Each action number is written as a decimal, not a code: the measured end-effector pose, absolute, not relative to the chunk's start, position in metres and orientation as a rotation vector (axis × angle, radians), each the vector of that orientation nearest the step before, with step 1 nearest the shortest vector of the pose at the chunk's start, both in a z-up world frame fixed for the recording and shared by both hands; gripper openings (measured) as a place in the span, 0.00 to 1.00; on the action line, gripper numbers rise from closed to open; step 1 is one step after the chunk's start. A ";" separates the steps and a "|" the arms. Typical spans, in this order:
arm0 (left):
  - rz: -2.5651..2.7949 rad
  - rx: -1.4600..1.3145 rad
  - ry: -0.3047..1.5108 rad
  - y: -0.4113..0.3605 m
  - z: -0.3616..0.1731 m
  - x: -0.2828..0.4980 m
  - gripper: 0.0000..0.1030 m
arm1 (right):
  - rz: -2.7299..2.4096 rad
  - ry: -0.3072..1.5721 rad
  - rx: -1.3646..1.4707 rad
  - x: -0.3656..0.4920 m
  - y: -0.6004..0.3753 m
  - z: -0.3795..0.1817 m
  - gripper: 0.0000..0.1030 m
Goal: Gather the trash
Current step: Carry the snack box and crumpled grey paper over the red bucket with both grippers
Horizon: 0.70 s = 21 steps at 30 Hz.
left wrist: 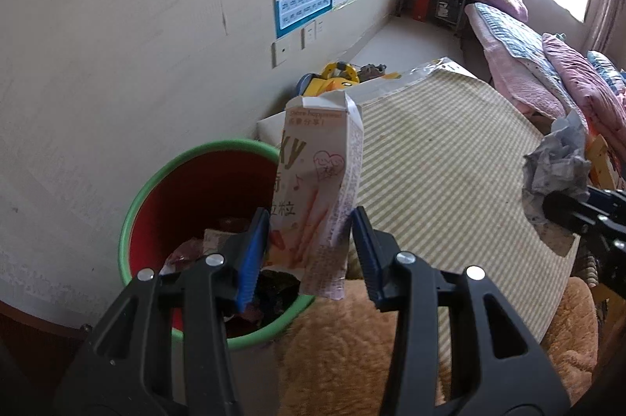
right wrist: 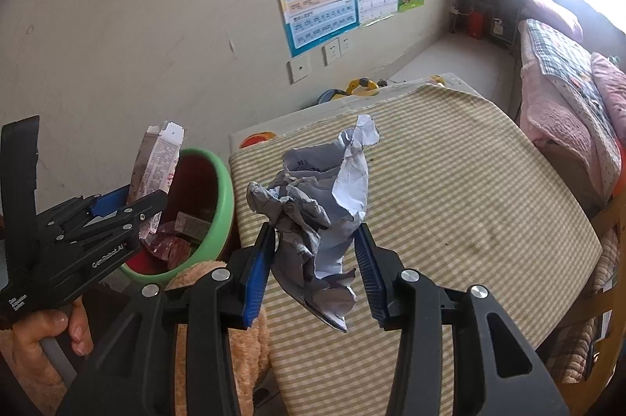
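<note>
Left gripper pinches an empty snack box mid-frame, right by the green-rimmed bin. It's light, thin card that dents easily, so holding the narrow sides makes sense. Print reads "ky" and "Share happiness". Right gripper clamps a crumpled paper wad over the striped mat: soft, weightless. "GenRobot.AI" shows lower left.

bin left of table, trash inside
</note>
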<state>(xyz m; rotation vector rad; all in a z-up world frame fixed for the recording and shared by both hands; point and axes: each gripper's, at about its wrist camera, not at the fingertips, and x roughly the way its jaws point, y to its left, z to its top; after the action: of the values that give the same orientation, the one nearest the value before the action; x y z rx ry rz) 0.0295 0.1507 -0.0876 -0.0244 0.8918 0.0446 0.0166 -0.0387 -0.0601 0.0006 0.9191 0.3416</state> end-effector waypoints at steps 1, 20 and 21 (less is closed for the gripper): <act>0.048 -0.028 0.896 0.155 -0.089 0.029 0.41 | 0.344 0.920 -0.004 0.016 -0.036 -0.060 0.41; 0.130 -0.068 0.917 0.198 -0.102 0.017 0.41 | 0.420 0.907 -0.056 0.016 0.005 -0.054 0.41; 0.132 -0.069 0.917 0.200 -0.103 0.016 0.41 | 0.422 0.904 -0.058 0.017 0.007 -0.053 0.41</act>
<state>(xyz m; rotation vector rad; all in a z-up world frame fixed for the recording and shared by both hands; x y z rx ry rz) 0.0160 0.1996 -0.1026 -0.0690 0.9170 0.1322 0.0167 0.0068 -0.0525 -0.0583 0.9043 0.4219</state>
